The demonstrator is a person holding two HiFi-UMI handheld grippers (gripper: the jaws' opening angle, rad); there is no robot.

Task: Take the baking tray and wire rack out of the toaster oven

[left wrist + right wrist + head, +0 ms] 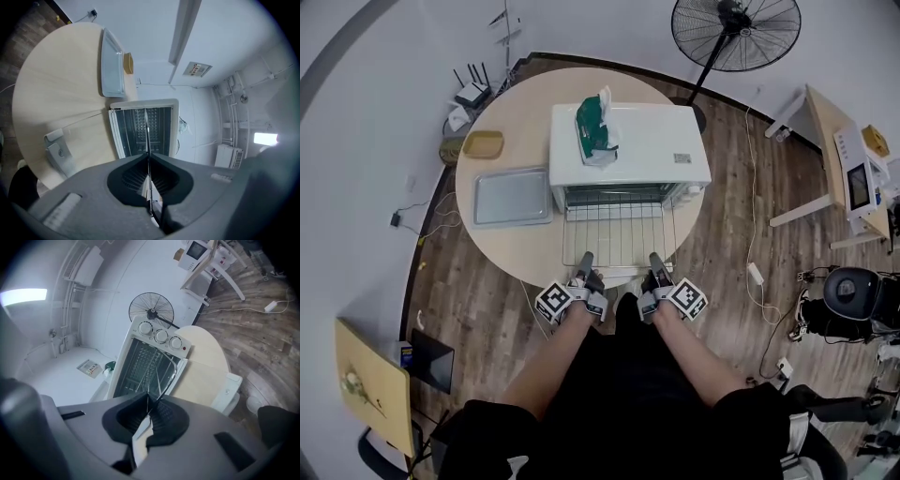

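Observation:
The white toaster oven [628,141] stands open on the round table [511,239]. The wire rack [619,234] is drawn out of the oven's mouth toward me, lying level in front of it. My left gripper [584,265] is shut on the rack's near left edge, my right gripper [656,265] on its near right edge. The left gripper view looks along the rack [147,136] edge-on, running from the left gripper [149,187] into the oven. The right gripper view shows rack wires [157,371] pinched in the right gripper [149,411]. The grey baking tray [512,196] lies on the table left of the oven.
A green and white pack [596,127] lies on top of the oven. A small yellow tray [483,143] sits behind the baking tray. A standing fan [736,33] is behind the table, a desk with a microwave [860,183] to the right, and cables on the floor.

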